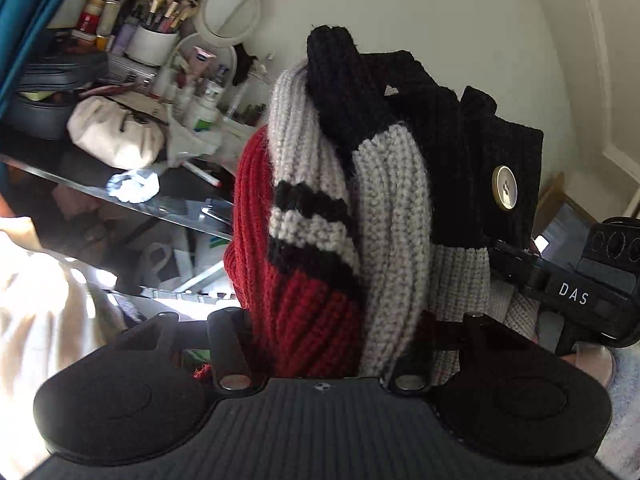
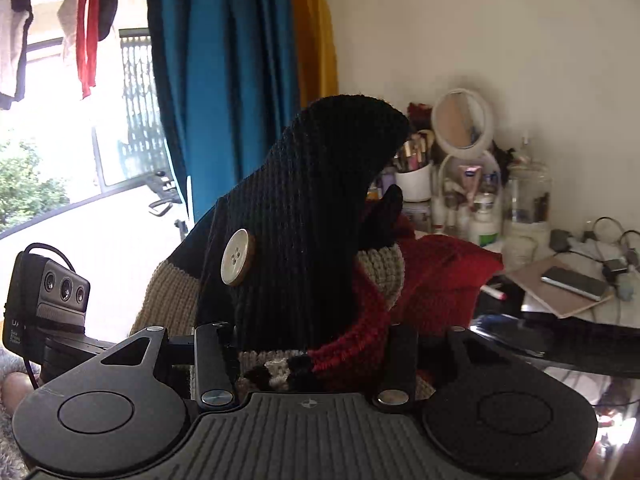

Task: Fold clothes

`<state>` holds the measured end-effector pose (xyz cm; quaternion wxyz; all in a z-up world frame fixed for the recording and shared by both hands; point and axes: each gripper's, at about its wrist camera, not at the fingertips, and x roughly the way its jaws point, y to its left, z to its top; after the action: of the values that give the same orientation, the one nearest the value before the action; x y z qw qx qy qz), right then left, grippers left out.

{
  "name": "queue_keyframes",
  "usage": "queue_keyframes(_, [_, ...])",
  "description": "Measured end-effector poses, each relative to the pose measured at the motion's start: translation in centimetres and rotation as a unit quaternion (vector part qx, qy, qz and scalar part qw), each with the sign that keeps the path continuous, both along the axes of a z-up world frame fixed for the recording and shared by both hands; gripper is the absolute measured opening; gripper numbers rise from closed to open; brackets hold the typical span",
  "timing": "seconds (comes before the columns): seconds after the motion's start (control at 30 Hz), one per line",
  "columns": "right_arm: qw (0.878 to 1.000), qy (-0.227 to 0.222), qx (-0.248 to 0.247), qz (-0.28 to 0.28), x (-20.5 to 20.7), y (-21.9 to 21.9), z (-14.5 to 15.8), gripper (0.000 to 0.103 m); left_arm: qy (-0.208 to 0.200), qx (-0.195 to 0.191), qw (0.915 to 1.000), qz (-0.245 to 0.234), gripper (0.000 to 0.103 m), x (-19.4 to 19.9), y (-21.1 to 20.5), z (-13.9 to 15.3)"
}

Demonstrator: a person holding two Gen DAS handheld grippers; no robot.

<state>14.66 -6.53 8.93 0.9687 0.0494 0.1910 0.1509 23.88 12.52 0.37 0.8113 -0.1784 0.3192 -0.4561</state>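
1. Clearly, a chunky ribbed knit cardigan in black, grey and red wool [image 1: 360, 208] is hanging bunched in the air in front of both cameras, well above the cluttered glass-topped dressing table [image 1: 120, 196] on the far left of the left wrist view.
2. The left gripper [image 1: 320, 344] is holding a thick gather of the red and grey knit, its jaws standing partly apart and clamped on the wad of fabric between them.
3. The right gripper [image 2: 308, 352] is doing likewise, its jaws pressing on a bundle of black, red and beige knit near a large pale round button [image 2: 237, 257] sewn on the black front band.
4. The garment is looking soft, limp and bulky; it is probably fairly heavy for clothing, so it is likely sagging and stretching under its own weight wherever it is not being supported.
5. The coarse ribbing is giving the jaws plenty of friction, so slipping seems unlikely, though loose loops may be snagging on the jaw edges.
6. Because the cloth is crumpled into thick folds, the present holds are taking several layers at once; for a neat fold, the firmer black band beside the button, or the shoulder seams, would be better places to grip.
7. A white round vanity mirror [image 2: 462, 122] and a white cup of make-up brushes [image 1: 154, 40] are standing on the table behind, well apart from the cardigan.
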Motion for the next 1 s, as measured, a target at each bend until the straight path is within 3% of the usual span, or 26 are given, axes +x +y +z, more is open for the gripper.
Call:
queue_keyframes(0.3, [0.995,-0.013,-0.017,-0.093,-10.0,-11.1,2.3,0.042,-0.017,-0.005,0.9953,-0.095,0.049,-5.4,-14.2,0.9])
queue_keyframes(0.6, [0.99,-0.007,-0.045,-0.134,-21.9,-24.5,4.3,0.042,-0.01,-0.033,0.9898,-0.138,0.049,-14.3,-29.4,0.7])
queue_keyframes(0.8, [0.981,-0.008,-0.073,-0.178,-29.0,-32.0,6.5,0.042,-0.01,-0.059,0.9815,-0.182,0.049,-17.7,-39.0,0.9])
queue_keyframes(1.0, [0.97,-0.019,-0.07,-0.232,-33.1,-39.1,6.8,0.042,-0.021,-0.053,0.9704,-0.235,0.049,-19.1,-47.0,1.2])
